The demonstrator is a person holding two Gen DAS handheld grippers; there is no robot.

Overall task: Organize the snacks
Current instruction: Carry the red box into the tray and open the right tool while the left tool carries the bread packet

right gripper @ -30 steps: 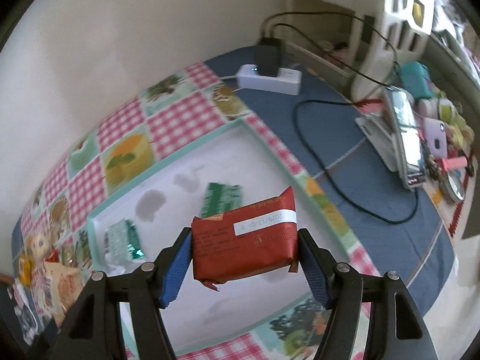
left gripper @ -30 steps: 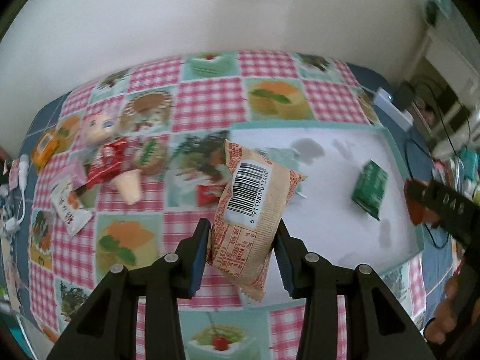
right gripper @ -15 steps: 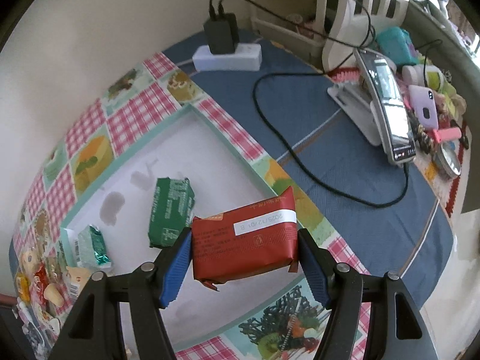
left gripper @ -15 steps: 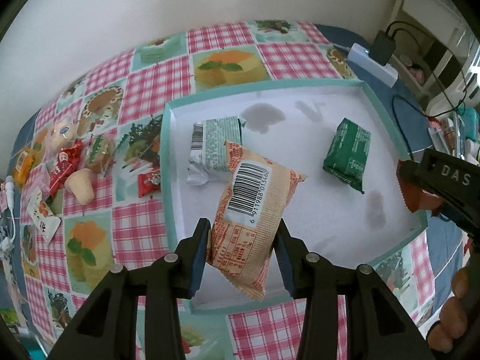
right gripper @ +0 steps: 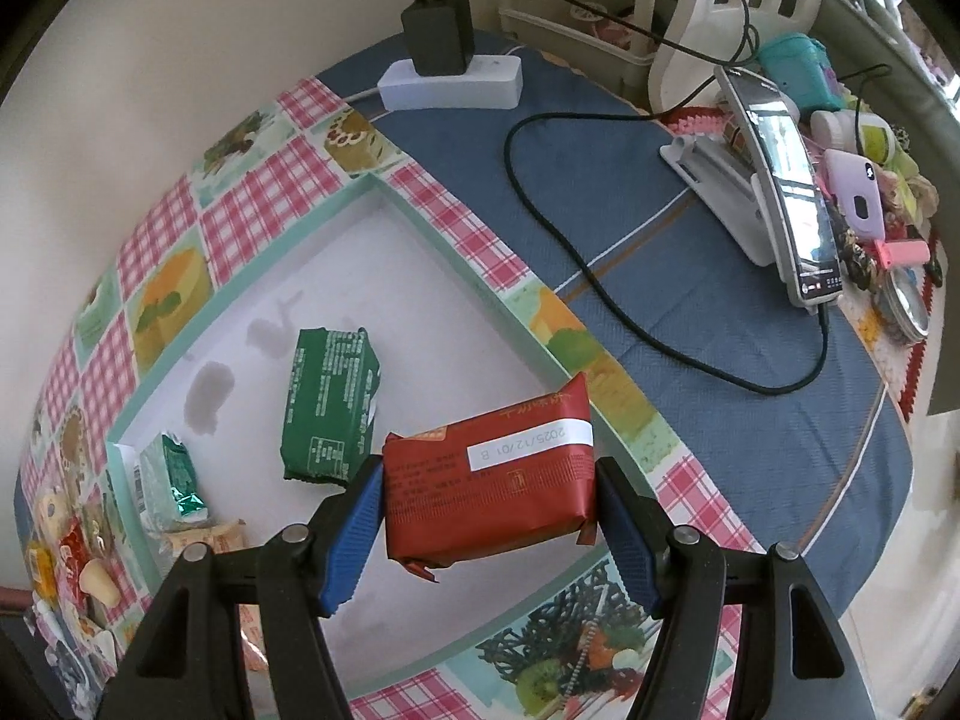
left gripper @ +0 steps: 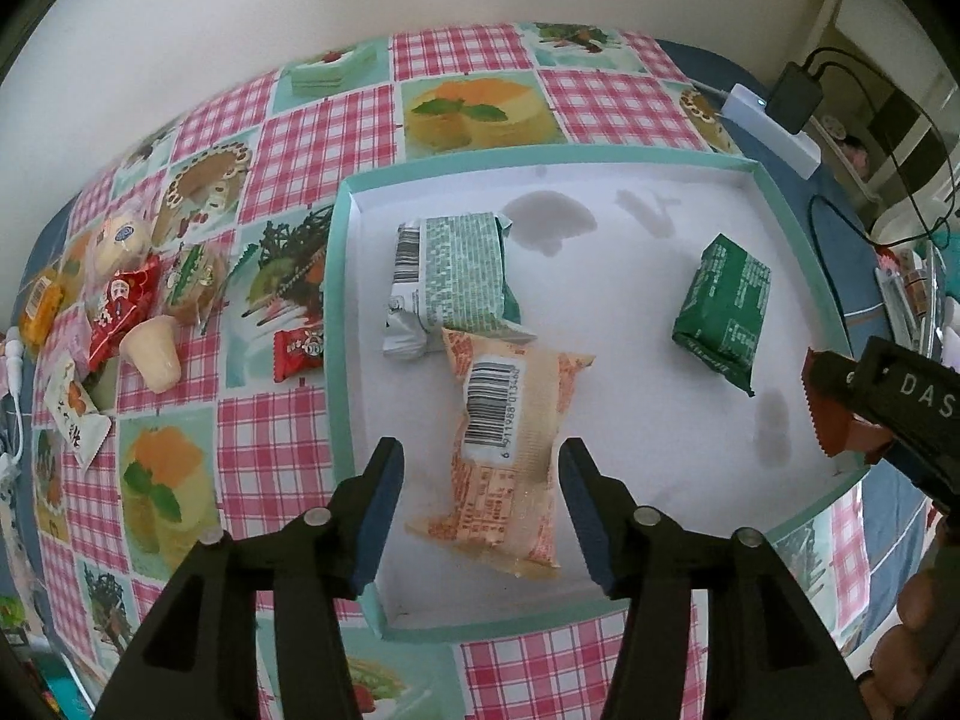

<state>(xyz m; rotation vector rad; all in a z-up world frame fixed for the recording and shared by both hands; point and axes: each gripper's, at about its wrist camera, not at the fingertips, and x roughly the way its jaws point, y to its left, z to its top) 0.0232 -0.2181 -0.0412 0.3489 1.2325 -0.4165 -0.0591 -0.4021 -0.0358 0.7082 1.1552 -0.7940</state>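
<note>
- Left tool point(left gripper: 480, 483): aimed steeply down over the near part of the tray; its jaws are opening, and the blue pads stand clear of the packet that lies between them.
- Orange snack packet point(left gripper: 510, 450): flat on the tray floor, barcode face up, its far end touching the pale green packet.
- Tray point(left gripper: 336, 324): shallow, white inside with a teal rim, resting on the surface; dark stains mark its floor toward the far wall.
- Pale green packet point(left gripper: 453, 276): inside the tray near the left wall, barcode at its left end.
- Dark green packet point(left gripper: 723, 306): inside the tray toward the right wall, well apart from the other two packets; the right wrist view shows it point(right gripper: 330, 402) just left of the right tool.
- Right tool point(right gripper: 486, 522): aimed steeply down above the tray's near right corner, pinching the red snack packet point(right gripper: 486, 492) by its two short sides; the white date strip faces up. In the left wrist view a serrated red edge point(left gripper: 822, 408) shows at the right tool's black body.
- Loose snacks point(left gripper: 120, 306): a cluster on the checked tablecloth point(left gripper: 288, 138) left of the tray, among them a red candy wrapper point(left gripper: 297, 348) just beside the tray's left wall.
- Right of the tray: a white power strip point(right gripper: 450, 84) with a black charger plugged in, and a phone point(right gripper: 792, 198) on a stand, all on blue cloth.
</note>
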